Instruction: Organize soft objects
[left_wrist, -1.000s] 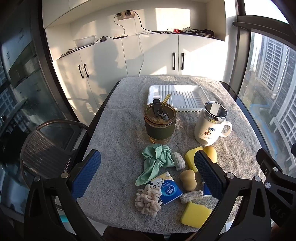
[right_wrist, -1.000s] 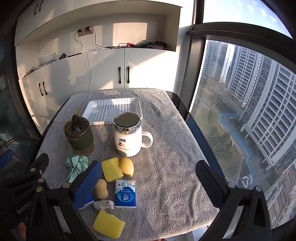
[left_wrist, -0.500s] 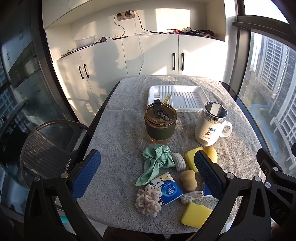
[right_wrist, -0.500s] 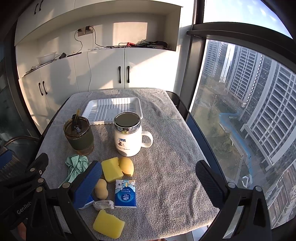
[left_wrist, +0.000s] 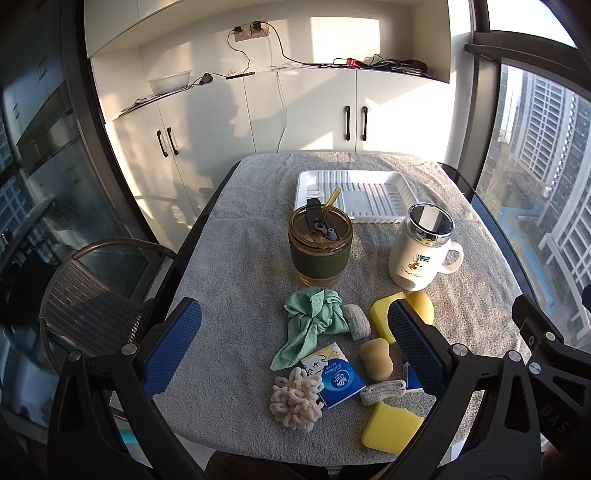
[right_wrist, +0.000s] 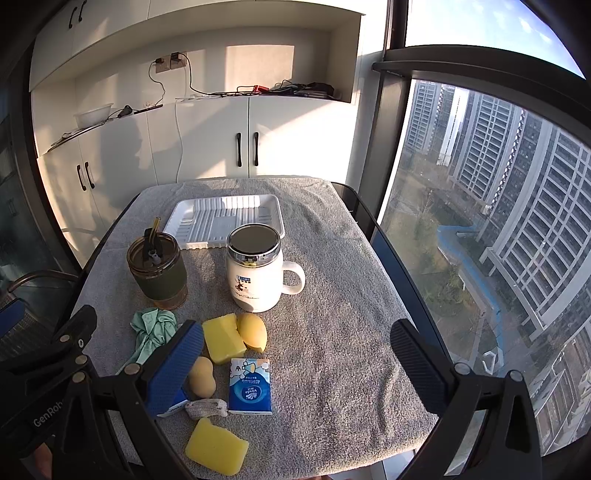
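Left wrist: two yellow sponges (left_wrist: 389, 427), two tissue packs (left_wrist: 334, 374); both grippers (left_wrist: 291, 345) (right_wrist: 297, 363) agape, empty.

Fuzzy grey towel (left_wrist: 240, 295), ribbed white plastic tray (left_wrist: 369, 199), glossy ceramic mug (left_wrist: 413, 266), porous yellow sponge (left_wrist: 388, 428)

a glass tumbler (left_wrist: 320, 252) w/ green sleeve and straw stands left of a white mug (left_wrist: 421, 251) w/ mirror lid, both on the grey towel (left_wrist: 229, 280) over the table. behind them white cabinets (left_wrist: 295, 110) w/ black handles, cables (left_wrist: 384, 63) and a plastic bowl (left_wrist: 170, 80) on top. a wicker chair (left_wrist: 92, 302) is at the left, high buildings (right_wrist: 517, 177) outside the window.
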